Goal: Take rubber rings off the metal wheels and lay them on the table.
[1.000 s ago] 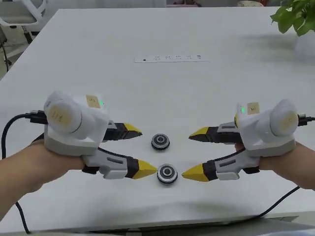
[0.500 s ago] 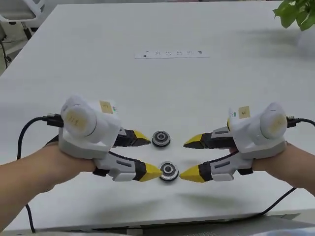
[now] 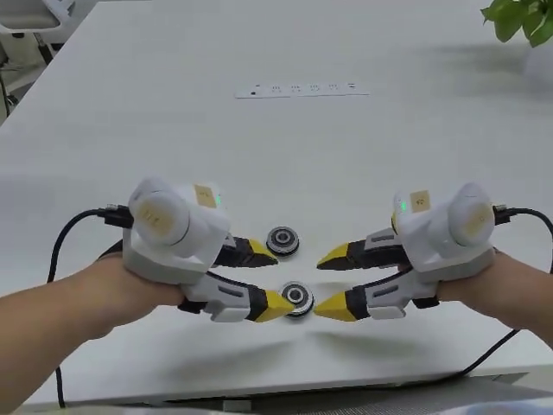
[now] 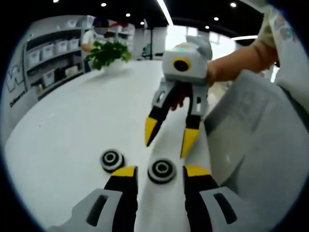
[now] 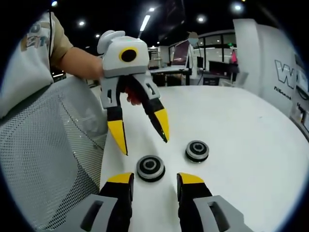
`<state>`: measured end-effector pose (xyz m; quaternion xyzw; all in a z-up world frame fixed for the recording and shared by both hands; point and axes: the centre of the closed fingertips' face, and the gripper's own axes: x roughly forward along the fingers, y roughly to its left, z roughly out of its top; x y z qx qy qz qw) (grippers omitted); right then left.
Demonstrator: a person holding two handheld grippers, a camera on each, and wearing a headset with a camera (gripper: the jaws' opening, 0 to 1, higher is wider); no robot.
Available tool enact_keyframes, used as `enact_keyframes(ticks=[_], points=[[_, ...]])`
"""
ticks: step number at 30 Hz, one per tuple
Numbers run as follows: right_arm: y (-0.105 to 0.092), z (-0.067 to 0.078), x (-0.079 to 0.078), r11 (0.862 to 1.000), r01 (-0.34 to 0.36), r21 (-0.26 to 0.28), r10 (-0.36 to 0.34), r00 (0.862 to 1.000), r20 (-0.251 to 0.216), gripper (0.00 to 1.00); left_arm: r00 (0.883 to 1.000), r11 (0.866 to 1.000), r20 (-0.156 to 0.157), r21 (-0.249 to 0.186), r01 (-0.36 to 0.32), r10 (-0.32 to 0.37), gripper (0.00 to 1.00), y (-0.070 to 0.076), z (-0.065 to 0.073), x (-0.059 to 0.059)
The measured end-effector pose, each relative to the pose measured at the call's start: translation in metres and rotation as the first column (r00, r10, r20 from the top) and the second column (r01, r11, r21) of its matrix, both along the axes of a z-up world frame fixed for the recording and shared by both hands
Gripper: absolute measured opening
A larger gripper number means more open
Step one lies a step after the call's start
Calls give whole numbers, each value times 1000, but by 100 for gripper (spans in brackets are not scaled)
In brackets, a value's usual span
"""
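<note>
Head view: left gripper (image 3: 278, 277) partly covers the nearer wheel (image 3: 299, 296).

near wheel (image 3: 301, 296) is half hidden behind a yellow tip of the left gripper (image 3: 285, 278), plant (image 3: 517, 19) gets chopped by the corner, power strip (image 3: 302, 89) markings too tiny to read

Left tool (image 3: 276, 277) and right tool (image 3: 322, 284) closer in (each now just beside the near wheel (image 3: 296, 296))
</note>
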<state>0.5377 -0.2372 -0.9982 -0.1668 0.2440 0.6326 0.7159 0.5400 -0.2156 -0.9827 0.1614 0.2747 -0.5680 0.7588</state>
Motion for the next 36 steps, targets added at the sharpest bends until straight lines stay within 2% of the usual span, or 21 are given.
enact_keyframes(ticks=[8,20,23,26,34,36], points=[[0,-3,-1,1000,-3,-3,3,1000,-9,33,1000,1000,-12,14,22,-22,32,-6,-8,-4],[-1,-5,-2,1000,-3,-6,3,1000,-15,32,999,998,-6,42,46,-46,22,-12,-19,-6],[-1,-6,-3,1000,-3,-8,3,1000,-16,31,999,998,2,41,46,-46,20,-12,-20,-5],[-1,-7,-3,1000,-5,-10,5,1000,-18,31,998,997,31,53,57,-59,18,-13,-21,-7],[2,-7,-4,1000,-15,-9,14,1000,-17,30,999,999,28,39,29,-30,14,-12,-20,-3],[3,-8,-4,1000,-17,-11,17,1000,-18,30,999,999,37,40,33,-34,14,-13,-20,-4]])
